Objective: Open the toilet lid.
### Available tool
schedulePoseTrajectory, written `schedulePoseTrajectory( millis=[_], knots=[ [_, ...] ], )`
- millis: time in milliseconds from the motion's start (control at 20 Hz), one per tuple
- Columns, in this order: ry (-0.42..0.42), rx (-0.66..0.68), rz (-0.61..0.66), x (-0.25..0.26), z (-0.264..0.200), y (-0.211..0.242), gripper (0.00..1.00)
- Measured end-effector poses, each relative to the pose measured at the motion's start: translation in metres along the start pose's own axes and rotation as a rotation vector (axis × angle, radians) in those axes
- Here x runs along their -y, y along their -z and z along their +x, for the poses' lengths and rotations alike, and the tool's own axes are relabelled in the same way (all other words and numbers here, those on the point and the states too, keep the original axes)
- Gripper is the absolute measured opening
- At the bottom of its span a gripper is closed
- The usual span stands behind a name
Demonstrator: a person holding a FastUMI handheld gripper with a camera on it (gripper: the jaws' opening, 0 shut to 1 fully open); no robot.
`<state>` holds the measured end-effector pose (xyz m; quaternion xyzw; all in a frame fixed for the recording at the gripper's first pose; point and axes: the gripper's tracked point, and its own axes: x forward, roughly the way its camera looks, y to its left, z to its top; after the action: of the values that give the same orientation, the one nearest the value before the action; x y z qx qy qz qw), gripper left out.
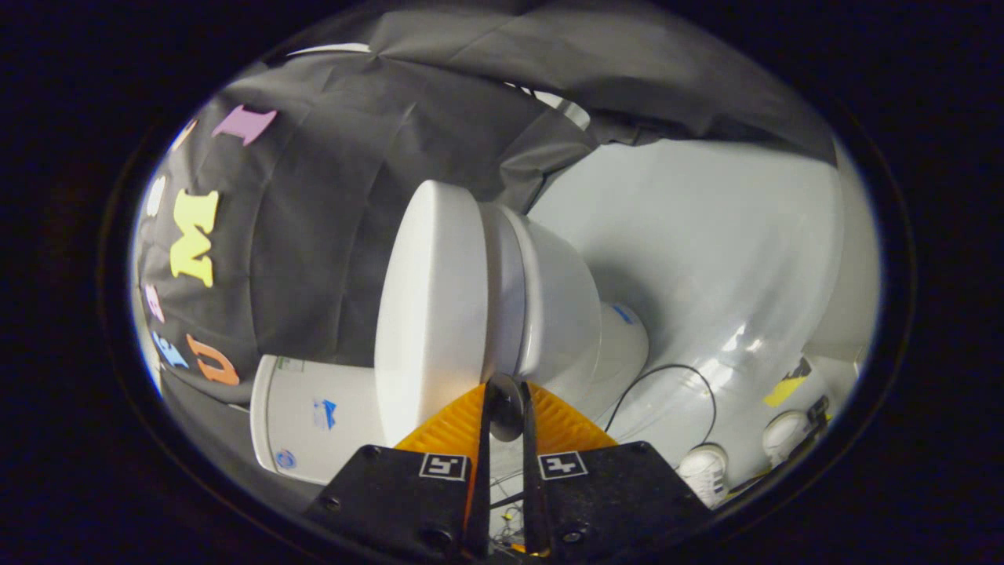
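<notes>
so the camera's rolled over sideways here, which makes the whole glossy white ceramic toilet [549, 314] look tipped on its side. the smooth white plastic toilet lid [431, 306] is just ahead of the fingers and, as far as i can judge, lifted a little way off the white seat ring [502, 290] but nowhere near fully open. the gripper [506, 408] has its fingers drawn close together with only a thin gap, and the tips sit right at the lid's front edge. can't tell if both are really pinching that edge or just touching it.

what worries me: that's a slick rounded rim and a tiny bite, so if the wrist keeps swinging the lid could slip out and slam back down on the seat. also the white cistern [314, 416] is right behind, so a hard push could bang the lid into it. there's a thin black cable [667, 373] on the pale floor [706, 235] nearby too.
</notes>
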<state>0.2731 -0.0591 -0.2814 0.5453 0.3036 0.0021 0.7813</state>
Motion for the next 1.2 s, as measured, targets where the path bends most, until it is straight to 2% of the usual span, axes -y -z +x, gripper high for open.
schedulePoseTrajectory(
  millis=[50,400,700,900,1200],
  knots=[
    [0.001,-0.003,-0.001,0.000,0.000,0.000,0.16],
    [0.045,0.002,-0.003,-0.004,0.000,0.000,0.15],
    [0.131,-0.018,-0.096,-0.015,-0.001,0.005,0.14],
    [0.089,-0.020,-0.050,-0.023,-0.006,0.001,0.11],
    [0.045,-0.001,-0.066,-0.040,-0.015,-0.005,0.10]
  ],
)
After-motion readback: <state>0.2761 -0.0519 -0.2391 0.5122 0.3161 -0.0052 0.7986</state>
